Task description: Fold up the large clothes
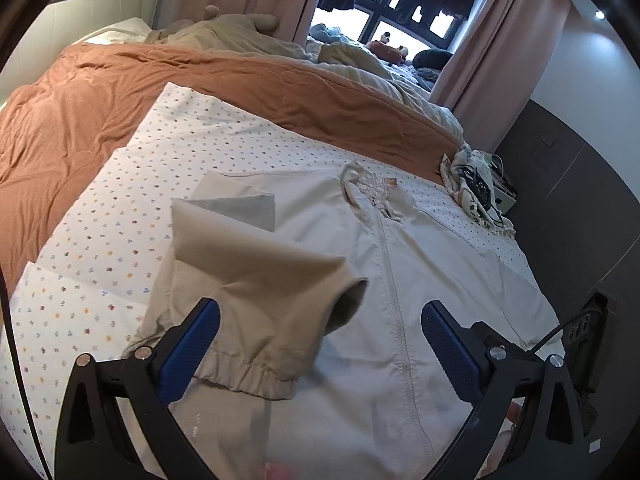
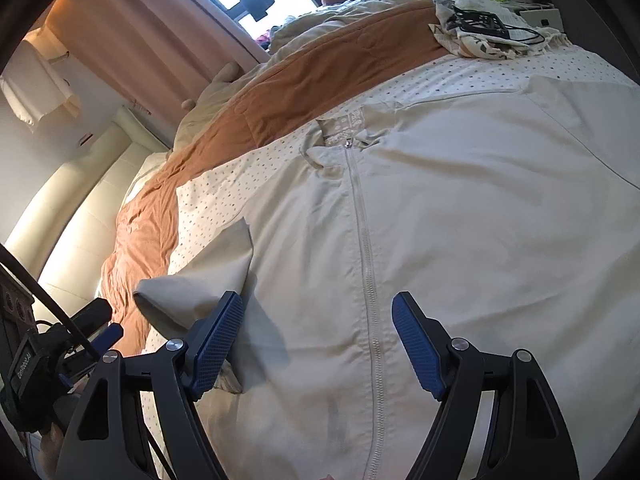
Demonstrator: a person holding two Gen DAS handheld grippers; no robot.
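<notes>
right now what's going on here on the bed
A person with a gripper in each hand is folding a pale beige zip jacket laid front up on a dotted sheet on the bed. One sleeve is already folded in over the jacket's front. The left gripper and the right gripper both hang open above the jacket, holding nothing. The zipper is done up.

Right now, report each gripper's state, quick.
Left gripper: open, holding nothing, sleeve lying between its fingers.
Right gripper: open, empty, over the jacket.
</notes>
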